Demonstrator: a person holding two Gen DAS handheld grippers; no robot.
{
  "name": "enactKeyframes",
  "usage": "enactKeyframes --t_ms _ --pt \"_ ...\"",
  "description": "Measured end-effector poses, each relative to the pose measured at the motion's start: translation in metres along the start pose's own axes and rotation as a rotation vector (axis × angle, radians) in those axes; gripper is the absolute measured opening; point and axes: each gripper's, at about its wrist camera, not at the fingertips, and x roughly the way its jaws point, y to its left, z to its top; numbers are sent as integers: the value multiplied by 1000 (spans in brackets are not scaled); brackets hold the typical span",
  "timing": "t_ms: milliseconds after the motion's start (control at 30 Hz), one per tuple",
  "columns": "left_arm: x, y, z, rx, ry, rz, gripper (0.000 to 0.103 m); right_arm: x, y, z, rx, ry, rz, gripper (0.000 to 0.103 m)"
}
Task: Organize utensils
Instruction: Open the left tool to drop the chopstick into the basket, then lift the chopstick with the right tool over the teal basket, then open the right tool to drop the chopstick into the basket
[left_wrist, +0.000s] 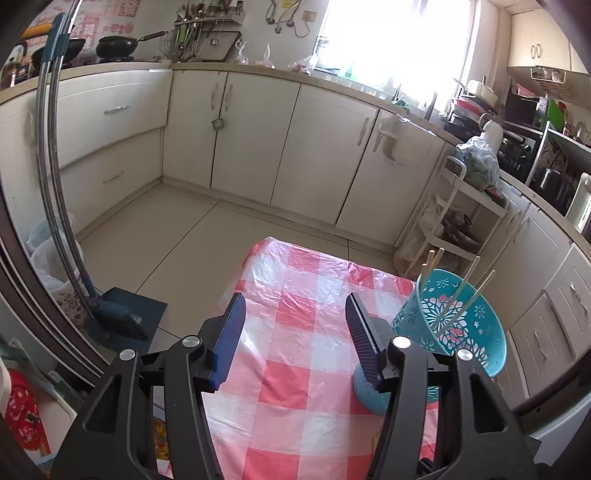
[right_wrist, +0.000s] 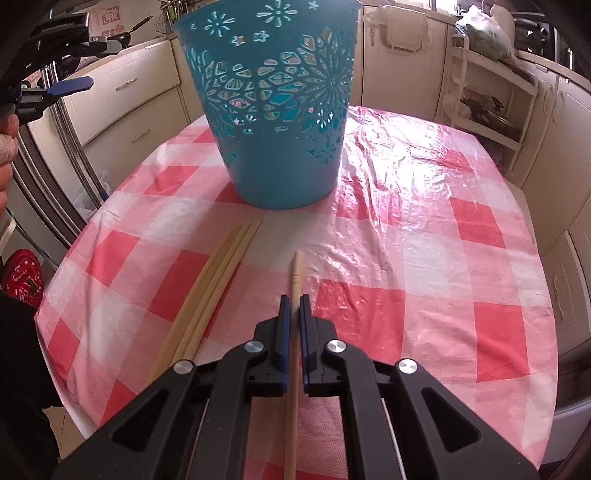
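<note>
A teal perforated holder (right_wrist: 280, 110) stands on the red-and-white checked tablecloth (right_wrist: 424, 229). In the left wrist view the holder (left_wrist: 458, 321) has several wooden chopsticks (left_wrist: 461, 291) standing in it. My right gripper (right_wrist: 294, 299) is shut on a single wooden chopstick (right_wrist: 296, 273), which points toward the holder just above the cloth. Three more chopsticks (right_wrist: 218, 280) lie side by side on the cloth to its left. My left gripper (left_wrist: 295, 299) is open and empty, held above the table left of the holder; it also shows at the upper left of the right wrist view (right_wrist: 74, 85).
Cream kitchen cabinets (left_wrist: 258, 122) line the far walls. A white shelf trolley (left_wrist: 461, 218) stands beyond the table's right corner. A dustpan and broom (left_wrist: 122, 317) and plastic bags sit on the floor to the left. The table's far edge (left_wrist: 332, 258) is close.
</note>
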Motion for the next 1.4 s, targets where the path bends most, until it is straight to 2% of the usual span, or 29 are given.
enactKeyframes --t_ms 133,233,333,433,533,633,700,833,967,1133,1233,1300,1400 --pt "1 5 -2 -9 18 9 53 -29 -8 7 65 -39 110 6" --pt "1 6 -3 -10 21 8 54 -72 -10 25 106 -128 237 5" --pt "1 8 -4 -21 27 4 54 -116 -16 56 159 -246 348 5" --pt "0 10 -5 -30 27 0 54 -143 -12 98 155 -364 375 5" --pt "0 10 -5 -31 29 2 54 -157 -8 144 154 -482 356 5" --pt "0 12 -4 -39 29 5 54 -156 -7 176 180 -581 310 5" --pt "0 14 -3 -47 29 6 54 -151 -7 188 184 -637 244 5" --pt "0 13 -3 -45 25 8 56 -124 -7 197 197 -693 97 6" --pt "1 10 -3 -37 26 11 57 -93 -9 193 210 -692 6 6" --pt "0 13 -1 -50 21 12 58 -69 -7 175 191 -607 -17 8" --pt "-2 16 -1 -57 19 17 61 -68 -6 162 184 -585 -24 18" --pt "-2 19 -2 -61 20 21 63 -74 -5 153 182 -584 -22 19" --pt "-4 24 -2 -75 23 23 65 -90 0 137 166 -601 -26 26"
